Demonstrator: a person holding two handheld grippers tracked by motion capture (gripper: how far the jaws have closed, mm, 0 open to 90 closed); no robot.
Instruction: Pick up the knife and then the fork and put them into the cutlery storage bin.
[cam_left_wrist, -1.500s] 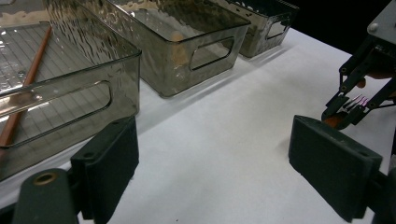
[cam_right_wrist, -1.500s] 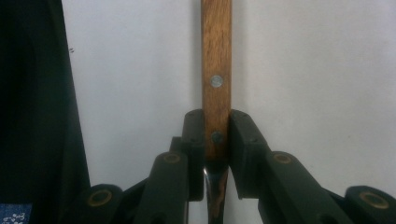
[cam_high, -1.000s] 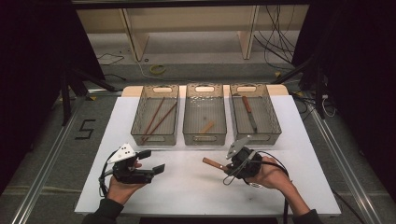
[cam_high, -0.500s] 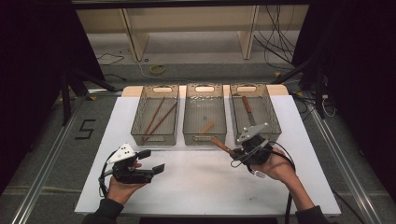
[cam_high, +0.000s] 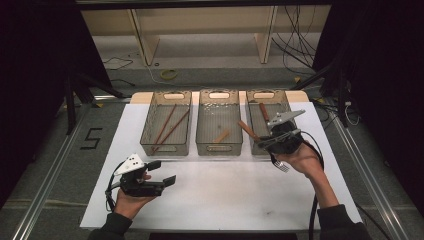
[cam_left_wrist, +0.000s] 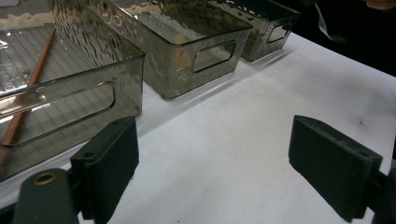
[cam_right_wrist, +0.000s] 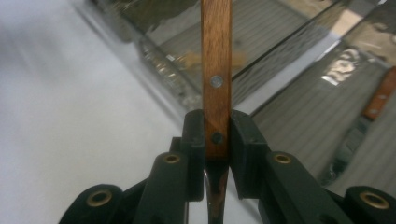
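Gripping a wooden handle, the right gripper has its jaws clamped tight on either side of it, just at the lower rivet. In the high view the handle sticks out from the jaws toward the bins, slanting over the gap between the middle bin and the right bin, while a metal fork head pokes out below the hand on the near side (so the tool looks to be a fork). The right hand holds the gripper above the near end of the right bin.

In that right bin lies a knife with a brown handle, seen also in the right gripper view. The middle bin holds a short wooden piece, and the left bin holds two long sticks.

The left gripper rests low over the white table, near its front left edge, jaws spread wide with nothing between them.
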